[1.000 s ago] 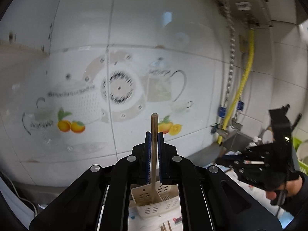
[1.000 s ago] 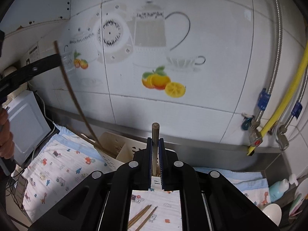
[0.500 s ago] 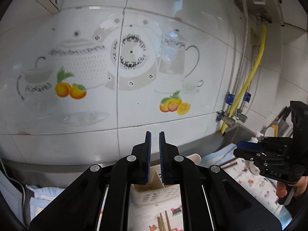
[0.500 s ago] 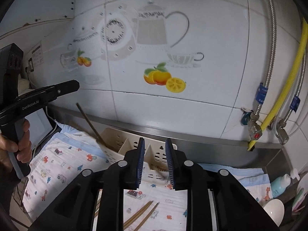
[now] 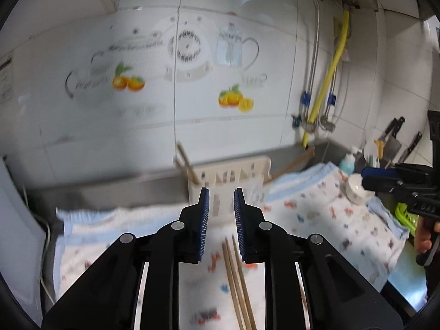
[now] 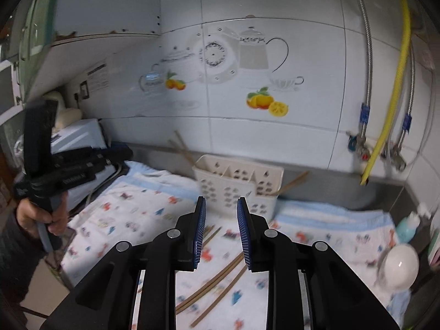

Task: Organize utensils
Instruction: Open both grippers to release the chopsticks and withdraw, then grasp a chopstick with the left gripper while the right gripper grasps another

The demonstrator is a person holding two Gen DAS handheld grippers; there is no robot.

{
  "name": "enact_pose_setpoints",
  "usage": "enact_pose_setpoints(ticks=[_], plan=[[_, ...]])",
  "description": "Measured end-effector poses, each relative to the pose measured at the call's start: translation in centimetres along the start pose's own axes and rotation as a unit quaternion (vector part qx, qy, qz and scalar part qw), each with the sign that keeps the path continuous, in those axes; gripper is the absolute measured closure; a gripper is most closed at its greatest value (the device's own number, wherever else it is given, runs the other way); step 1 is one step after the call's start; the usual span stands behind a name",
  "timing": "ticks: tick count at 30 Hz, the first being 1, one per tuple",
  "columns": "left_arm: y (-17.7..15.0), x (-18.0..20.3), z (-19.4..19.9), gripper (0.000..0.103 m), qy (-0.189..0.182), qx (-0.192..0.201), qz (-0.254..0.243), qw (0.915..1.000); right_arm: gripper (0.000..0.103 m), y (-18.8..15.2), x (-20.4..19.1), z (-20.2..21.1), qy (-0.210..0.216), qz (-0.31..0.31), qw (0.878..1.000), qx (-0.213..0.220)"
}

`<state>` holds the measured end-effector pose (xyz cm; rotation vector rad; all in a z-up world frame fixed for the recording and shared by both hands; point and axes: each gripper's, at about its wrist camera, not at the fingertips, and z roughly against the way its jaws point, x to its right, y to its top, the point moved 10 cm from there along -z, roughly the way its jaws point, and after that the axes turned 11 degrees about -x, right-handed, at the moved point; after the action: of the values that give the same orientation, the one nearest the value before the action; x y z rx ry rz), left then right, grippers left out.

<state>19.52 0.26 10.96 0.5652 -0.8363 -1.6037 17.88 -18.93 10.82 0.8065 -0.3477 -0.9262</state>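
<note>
A cream perforated utensil holder (image 5: 229, 177) (image 6: 239, 181) stands on a patterned cloth by the tiled wall. Wooden chopsticks (image 5: 187, 163) (image 6: 181, 148) lean out of its left side and one chopstick (image 6: 293, 183) out of its right. Loose chopsticks (image 5: 238, 280) (image 6: 217, 283) lie on the cloth in front of it. My left gripper (image 5: 221, 192) is open and empty, above the loose chopsticks. My right gripper (image 6: 221, 202) is open and empty, in front of the holder. Each gripper shows in the other's view, the right (image 5: 398, 184) and the left (image 6: 77, 162).
A white bowl (image 6: 398, 266) (image 5: 356, 185) and a teal bottle (image 6: 409, 227) stand at the right. A yellow hose (image 6: 390, 93) and metal hoses run down the wall. A white appliance (image 6: 79, 134) stands at the left. Knives (image 5: 396, 137) lean at far right.
Both grippers opened and let go of a chopstick each; those chopsticks now stand in the holder. Both grippers have pulled back and tilted down toward the cloth.
</note>
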Motion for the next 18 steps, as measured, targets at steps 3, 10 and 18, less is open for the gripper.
enact_pose_setpoints(ticks=[3, 10, 18], plan=[[-3.2, -0.1, -0.2, 0.084, 0.003, -0.021, 0.003, 0.9998, 0.08, -2.6, -1.2, 0.1, -0.001, 0.0, 1.0, -0.007], [-10.2, -0.1, -2.2, 0.084, 0.002, -0.08, 0.016, 0.9966, 0.08, -8.2, -2.3, -1.4, -0.006, -0.024, 0.999, -0.03], [-18.2, 1.1, -6.6, 0.084, -0.011, -0.158, 0.026, 0.987, 0.08, -14.0, -2.4, -5.4, -0.018, -0.057, 0.996, -0.066]])
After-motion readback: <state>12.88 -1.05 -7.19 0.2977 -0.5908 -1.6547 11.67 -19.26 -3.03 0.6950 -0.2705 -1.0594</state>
